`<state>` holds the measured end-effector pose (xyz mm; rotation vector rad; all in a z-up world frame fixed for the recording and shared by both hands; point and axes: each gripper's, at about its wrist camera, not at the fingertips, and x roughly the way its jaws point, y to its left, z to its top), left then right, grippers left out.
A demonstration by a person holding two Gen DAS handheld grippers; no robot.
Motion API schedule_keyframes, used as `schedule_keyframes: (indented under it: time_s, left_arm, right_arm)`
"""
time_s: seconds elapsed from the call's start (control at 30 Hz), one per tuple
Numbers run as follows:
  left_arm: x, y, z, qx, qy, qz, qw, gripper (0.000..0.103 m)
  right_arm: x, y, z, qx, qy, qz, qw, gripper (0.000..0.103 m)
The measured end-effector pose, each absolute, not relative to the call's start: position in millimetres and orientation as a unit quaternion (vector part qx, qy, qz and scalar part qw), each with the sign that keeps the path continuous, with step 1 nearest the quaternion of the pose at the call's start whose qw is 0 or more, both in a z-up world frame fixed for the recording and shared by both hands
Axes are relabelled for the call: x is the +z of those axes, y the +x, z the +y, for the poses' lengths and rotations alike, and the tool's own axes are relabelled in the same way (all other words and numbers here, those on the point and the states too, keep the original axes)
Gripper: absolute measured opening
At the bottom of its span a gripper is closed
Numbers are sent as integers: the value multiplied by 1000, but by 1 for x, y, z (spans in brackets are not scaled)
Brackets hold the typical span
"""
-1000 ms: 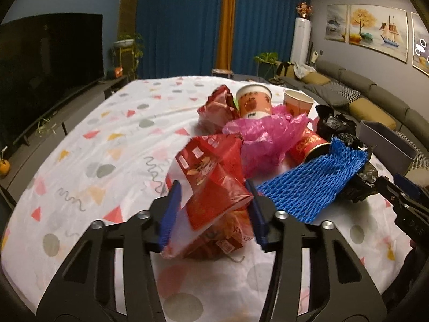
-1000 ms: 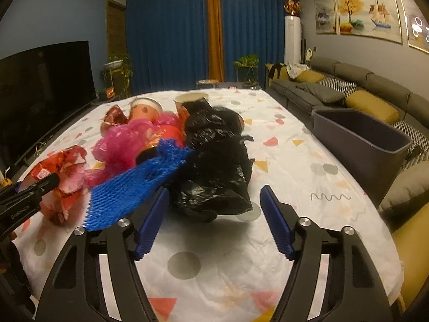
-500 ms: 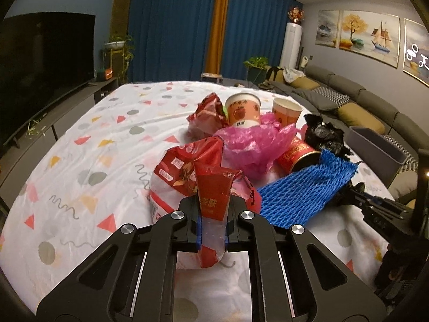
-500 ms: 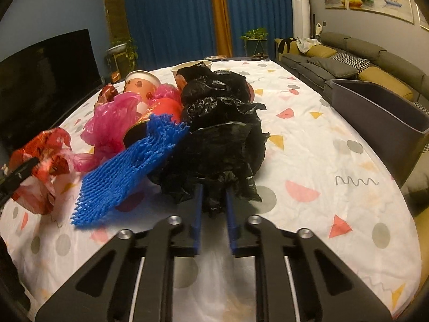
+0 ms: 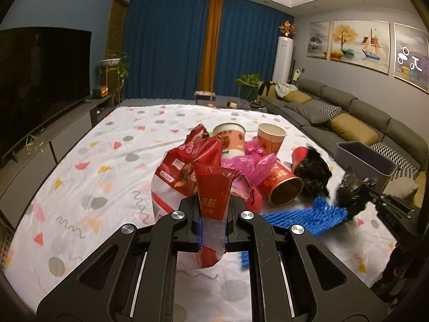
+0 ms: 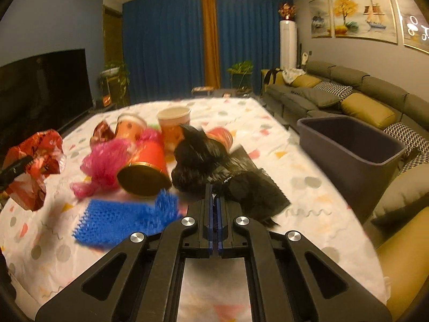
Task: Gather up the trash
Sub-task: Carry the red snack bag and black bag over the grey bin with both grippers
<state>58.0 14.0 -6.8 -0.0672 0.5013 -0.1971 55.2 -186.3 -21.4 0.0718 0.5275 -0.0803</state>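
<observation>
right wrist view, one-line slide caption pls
Right gripper pinching a black plastic bag near the grey bin.

We count 4 paper cups: 2 upright at the back, one w/ a white rim [image 5: 230, 139] and one tan [image 5: 270, 140]; 1 red cup on its side w/ a gold rim [image 5: 281, 185]; 1 more red cup [image 5: 300, 154], partly hidden behind the black bag. Plastic bags: 2, i.e. 1 pink [image 5: 252, 165] and 1 black [image 6: 214, 166]. Red wrappers/packs: 2, a big red-and-white pack [image 5: 185, 177] and a small crumpled red one [image 5: 197, 134] farther back. Blue foam net [image 6: 126, 220]: 1. Grey bin [image 6: 348, 147]: 1. Grippers: 2, left gripper [image 5: 213, 222] & right gripper [image 6: 214, 209]. Wall pics: 3 full, a 4th cut off at the edge. TV: 1.
</observation>
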Motion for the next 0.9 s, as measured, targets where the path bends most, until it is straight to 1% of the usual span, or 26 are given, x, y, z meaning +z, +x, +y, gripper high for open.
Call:
schedule_keyframes:
  time_s: [0.4, 0.9]
  left_arm:
    - [15, 64, -27, -126, -9, 225, 966, 9]
    - [43, 83, -129, -218, 19, 196, 956, 9]
  right_arm:
    - [7, 44, -205, -48, 38, 218, 974, 2]
    - [47, 37, -258, -112, 30, 154, 981, 2]
